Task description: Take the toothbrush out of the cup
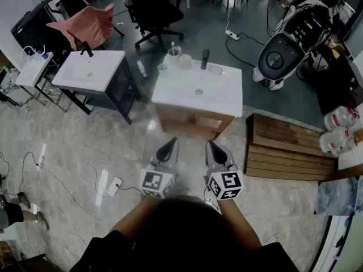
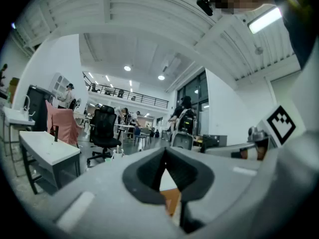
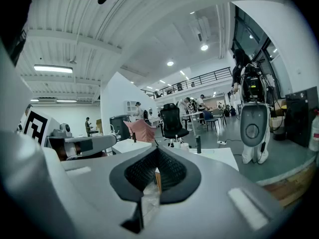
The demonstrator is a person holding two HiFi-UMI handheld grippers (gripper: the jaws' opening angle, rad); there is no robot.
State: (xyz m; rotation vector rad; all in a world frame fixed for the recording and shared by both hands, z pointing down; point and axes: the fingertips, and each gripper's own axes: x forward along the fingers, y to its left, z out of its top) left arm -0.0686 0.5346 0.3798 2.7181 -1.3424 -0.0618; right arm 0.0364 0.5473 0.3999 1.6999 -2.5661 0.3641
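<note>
A white toothbrush (image 1: 173, 47) stands upright in a clear cup (image 1: 172, 56) at the back left corner of the white sink counter (image 1: 222, 98). A pinkish cup (image 1: 185, 61) stands right beside it. My left gripper (image 1: 168, 146) and right gripper (image 1: 212, 146) hover side by side over the floor, well short of the counter's front edge. Both are shut with nothing between the fingers. In the right gripper view the two cups (image 3: 181, 145) show small and far beyond the jaw tips of the right gripper (image 3: 157, 151). The left gripper (image 2: 165, 151) points toward the room.
A black faucet (image 1: 205, 58) stands behind the basin. A second white sink unit (image 1: 91, 72) stands to the left, a black office chair (image 1: 153, 16) behind it. A wooden pallet (image 1: 283, 149) lies to the right. Cables and a power strip (image 1: 114, 186) lie on the floor at left.
</note>
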